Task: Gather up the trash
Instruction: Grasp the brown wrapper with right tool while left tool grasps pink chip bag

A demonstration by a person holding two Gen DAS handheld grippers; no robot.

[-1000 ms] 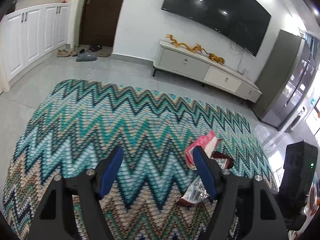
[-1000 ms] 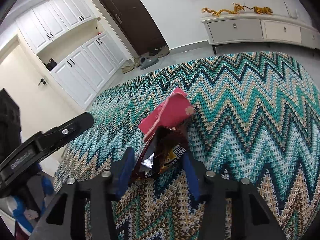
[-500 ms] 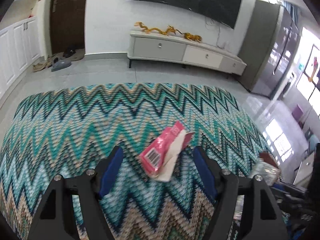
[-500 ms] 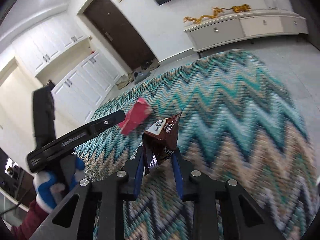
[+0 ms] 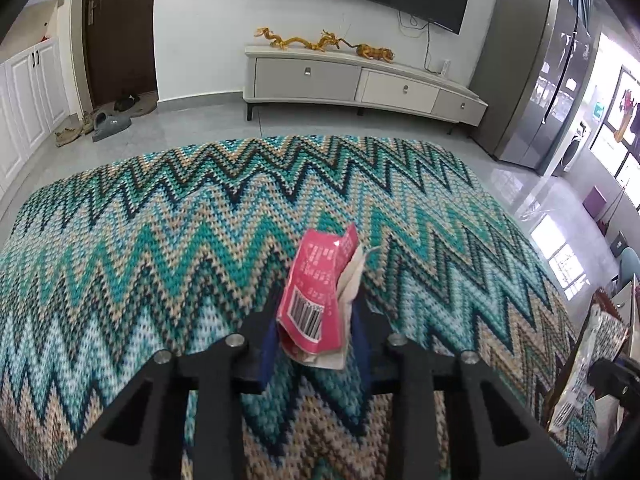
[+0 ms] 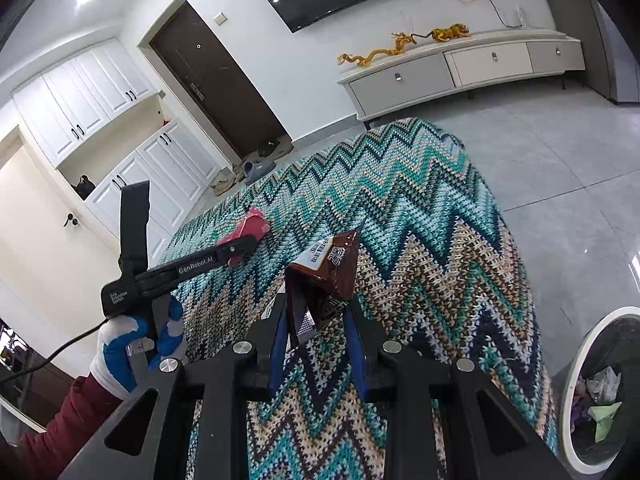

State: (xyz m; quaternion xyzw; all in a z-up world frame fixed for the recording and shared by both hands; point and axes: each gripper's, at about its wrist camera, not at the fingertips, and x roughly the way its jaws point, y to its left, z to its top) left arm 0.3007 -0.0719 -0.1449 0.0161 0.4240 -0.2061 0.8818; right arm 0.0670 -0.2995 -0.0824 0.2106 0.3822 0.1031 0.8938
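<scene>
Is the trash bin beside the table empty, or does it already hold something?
Not empty. The trash bin already holds crumpled paper.

Pink wrapper point(image 5: 316, 300) upright; brown wrapper point(image 6: 328, 276) — raised

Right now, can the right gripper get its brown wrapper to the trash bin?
Probably yes. The right gripper is shut on the brown wrapper, and the trash bin stands open beside the blanket, with nothing visible between them.

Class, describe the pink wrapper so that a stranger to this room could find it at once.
Start at the zigzag blanket in teal and tan. Near its front, the left gripper is closed on the pink wrapper. Unlike the brown wrapper, it carries a barcode and white paper.
</scene>
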